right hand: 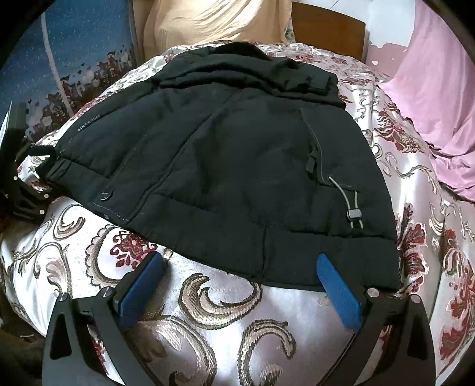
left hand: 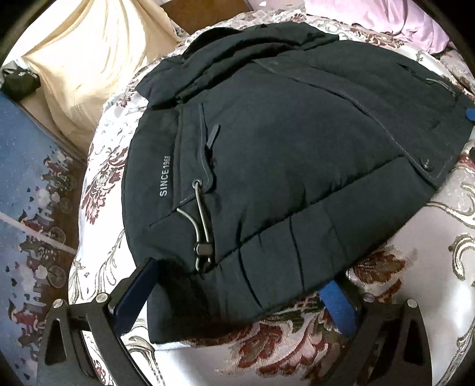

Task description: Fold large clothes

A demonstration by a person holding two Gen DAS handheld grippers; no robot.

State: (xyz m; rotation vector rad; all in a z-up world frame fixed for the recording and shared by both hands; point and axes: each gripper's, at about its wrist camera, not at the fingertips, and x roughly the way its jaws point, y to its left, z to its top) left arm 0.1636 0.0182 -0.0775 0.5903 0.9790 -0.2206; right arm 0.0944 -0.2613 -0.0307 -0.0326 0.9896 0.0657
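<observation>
A dark navy padded jacket (left hand: 282,154) lies flat on a floral bedspread (left hand: 415,267), hood end far from me. It has "SINCE 1968" lettering and a grey drawcord with a toggle (left hand: 203,248). My left gripper (left hand: 239,271) stands wide open, its fingers either side of the jacket's near hem corner. In the right wrist view the jacket (right hand: 231,166) fills the middle. My right gripper (right hand: 240,256) is open too, its blue pads (right hand: 338,294) at the near hem edge with nothing clamped. The left gripper (right hand: 26,178) shows at that view's far left edge, by the hem.
Cream fabric (left hand: 89,68) hangs beyond the bed on the left, and a pink sheet (right hand: 430,104) lies at the right. A wooden headboard (right hand: 326,26) stands behind the hood. A blue patterned surface (left hand: 26,184) runs along the bed's left side. Bare bedspread (right hand: 207,326) stretches in front of the hem.
</observation>
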